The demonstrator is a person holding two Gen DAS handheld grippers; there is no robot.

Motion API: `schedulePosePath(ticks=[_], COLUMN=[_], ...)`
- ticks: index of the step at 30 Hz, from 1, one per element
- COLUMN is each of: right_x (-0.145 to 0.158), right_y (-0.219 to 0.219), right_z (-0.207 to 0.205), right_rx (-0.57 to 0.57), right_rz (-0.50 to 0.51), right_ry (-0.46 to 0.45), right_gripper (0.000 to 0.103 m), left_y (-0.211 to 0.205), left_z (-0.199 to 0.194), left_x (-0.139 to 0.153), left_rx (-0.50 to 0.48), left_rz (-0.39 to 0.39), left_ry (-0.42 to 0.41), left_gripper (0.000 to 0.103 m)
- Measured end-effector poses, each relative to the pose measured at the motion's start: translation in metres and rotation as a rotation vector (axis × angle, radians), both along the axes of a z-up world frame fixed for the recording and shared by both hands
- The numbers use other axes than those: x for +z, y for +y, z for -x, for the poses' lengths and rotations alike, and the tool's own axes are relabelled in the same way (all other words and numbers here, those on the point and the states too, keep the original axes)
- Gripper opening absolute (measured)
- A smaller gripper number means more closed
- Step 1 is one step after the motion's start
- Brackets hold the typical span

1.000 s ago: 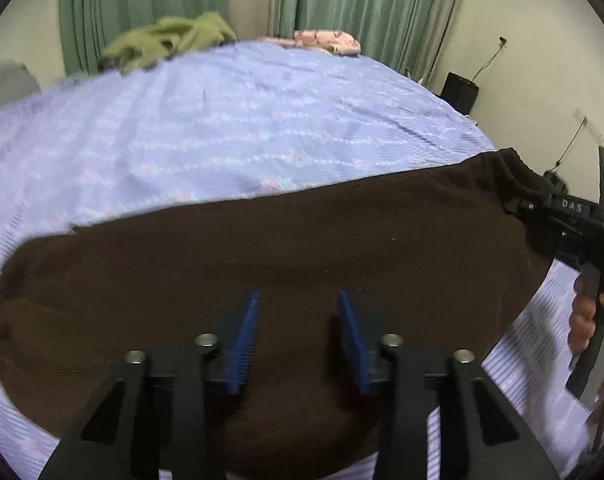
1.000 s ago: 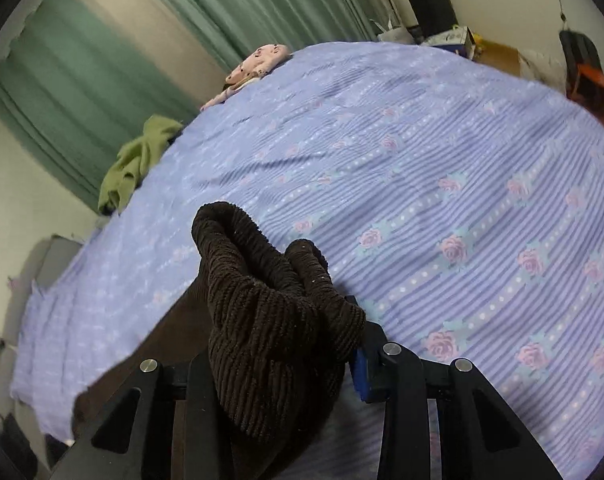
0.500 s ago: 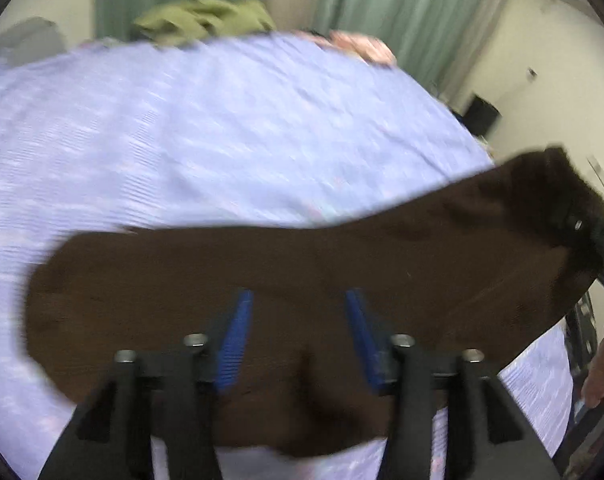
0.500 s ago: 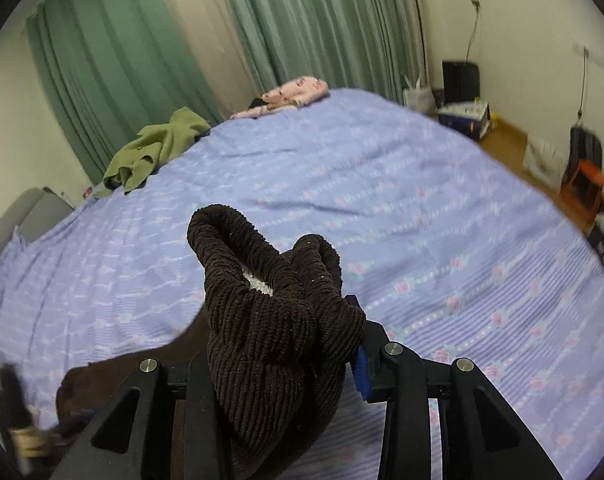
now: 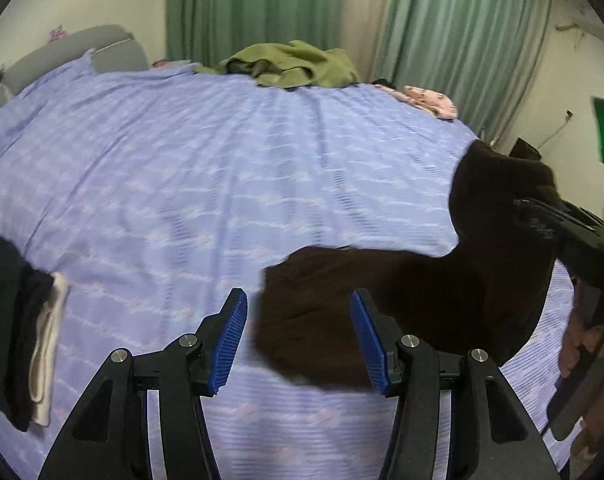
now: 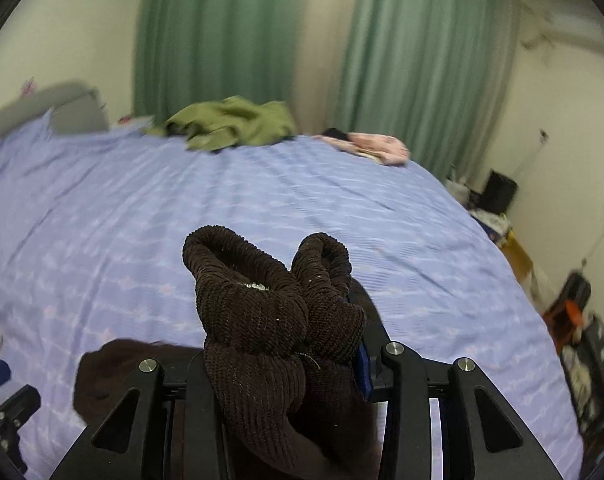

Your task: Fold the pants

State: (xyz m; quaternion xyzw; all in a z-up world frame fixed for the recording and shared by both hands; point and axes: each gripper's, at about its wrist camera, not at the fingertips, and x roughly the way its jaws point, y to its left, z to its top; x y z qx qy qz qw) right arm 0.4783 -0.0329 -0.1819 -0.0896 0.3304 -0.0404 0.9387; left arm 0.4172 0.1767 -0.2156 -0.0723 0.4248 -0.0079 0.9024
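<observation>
The dark brown corduroy pants (image 5: 414,304) lie on the lilac bedsheet (image 5: 221,168), one end lifted at the right. My right gripper (image 6: 285,344) is shut on a bunched end of the pants (image 6: 269,316) and holds it above the bed; it also shows at the right edge of the left wrist view (image 5: 558,220). My left gripper (image 5: 299,336) is open and empty, its blue pads (image 5: 231,340) hovering over the pants' free left edge.
A green garment (image 5: 293,64) and a pink cloth (image 5: 430,98) lie at the far side of the bed. A dark and white folded stack (image 5: 25,332) sits at the left edge. Green curtains hang behind. Clutter stands on the floor at the right (image 6: 574,312).
My right gripper lifted its end of the pants and pulled it rightward; the cloth slid right across the bed. My left gripper opened wider and now sits over the pants' left edge.
</observation>
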Motion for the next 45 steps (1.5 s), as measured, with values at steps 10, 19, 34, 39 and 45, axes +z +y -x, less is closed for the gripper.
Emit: schedulePosePath(ticks=[10, 19, 34, 39, 45], right_x=[-0.078, -0.101, -0.019, 0.004, -0.011], right_y=[0.133, 0.161, 0.134, 0.035, -0.085], right_z=[0.007, 0.039, 0.103, 0.108, 0.083], right_rx=[0.197, 0.346, 0.472, 0.285, 0.044], right_rz=[0.138, 0.221, 0.211, 0.068, -0.23], right_ry=[0.155, 0.226, 0.056, 0.036, 0.165], right_gripper=[0.039, 0.054, 0.093, 0.093, 0.093], left_y=[0.068, 0.093, 0.056, 0.004, -0.044], left_z=[0.035, 0.051, 0.046, 0.033, -0.012], left_x=[-0.036, -0.031, 0.042, 0.04, 0.001], left_rx=[0.08, 0.179, 0.152, -0.004, -0.132], left_rz=[-0.043, -0.16, -0.224, -0.15, 0.009], left_ry=[0.056, 0.053, -0.061, -0.08, -0.014], left_gripper=[0.053, 0.072, 0.091, 0.091, 0.082])
